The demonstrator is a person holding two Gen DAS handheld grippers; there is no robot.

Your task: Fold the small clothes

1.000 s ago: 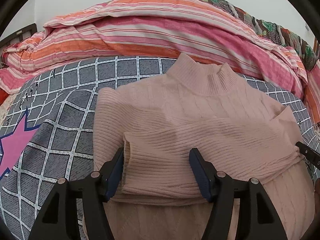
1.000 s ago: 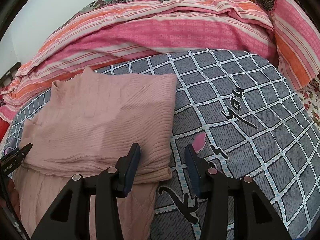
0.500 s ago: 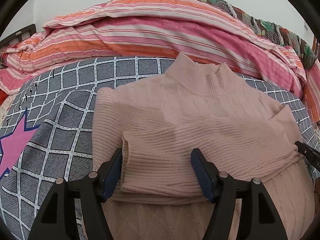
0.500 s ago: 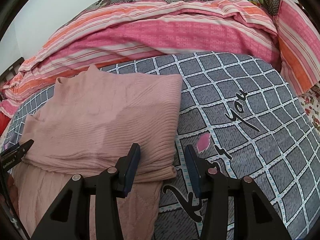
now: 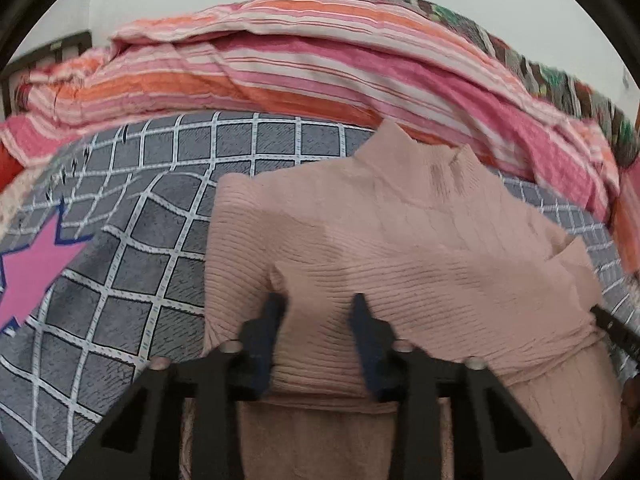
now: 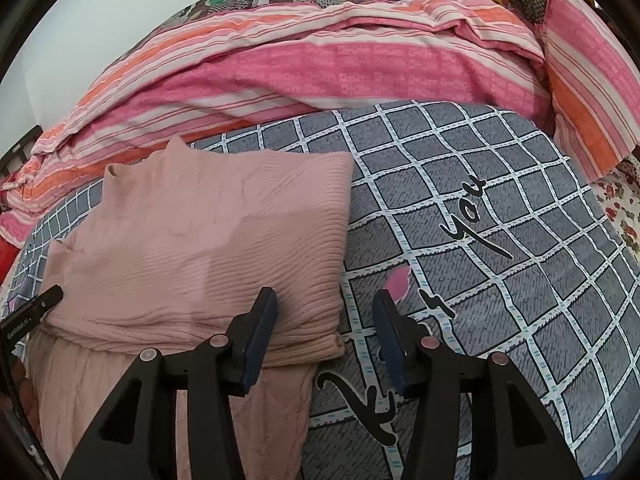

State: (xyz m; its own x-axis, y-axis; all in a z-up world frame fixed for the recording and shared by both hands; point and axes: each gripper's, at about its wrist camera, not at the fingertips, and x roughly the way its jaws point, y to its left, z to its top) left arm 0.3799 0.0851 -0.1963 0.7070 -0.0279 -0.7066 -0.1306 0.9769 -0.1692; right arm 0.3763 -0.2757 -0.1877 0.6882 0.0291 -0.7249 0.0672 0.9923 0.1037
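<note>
With both sleeves laid across its chest, the sweater point(image 6: 208, 248) lies on the blanket point(image 6: 500, 240). Left gripper point(image 5: 318, 306) straddles a sleeve, jaws gaping; right gripper point(image 6: 324, 304) spans its edge, wide. Next seems the hem fold: both must pinch hem corners.

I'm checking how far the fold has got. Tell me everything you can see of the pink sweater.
The pink sweater is a dusty-pink ribbed knit with a stand-up collar, lying flat on the grey checked bedcover. Both sleeves are folded across its front; the hem end is not yet folded up. The left gripper straddles a folded sleeve, jaws apart. The right gripper hangs open over the sweater's edge.
</note>
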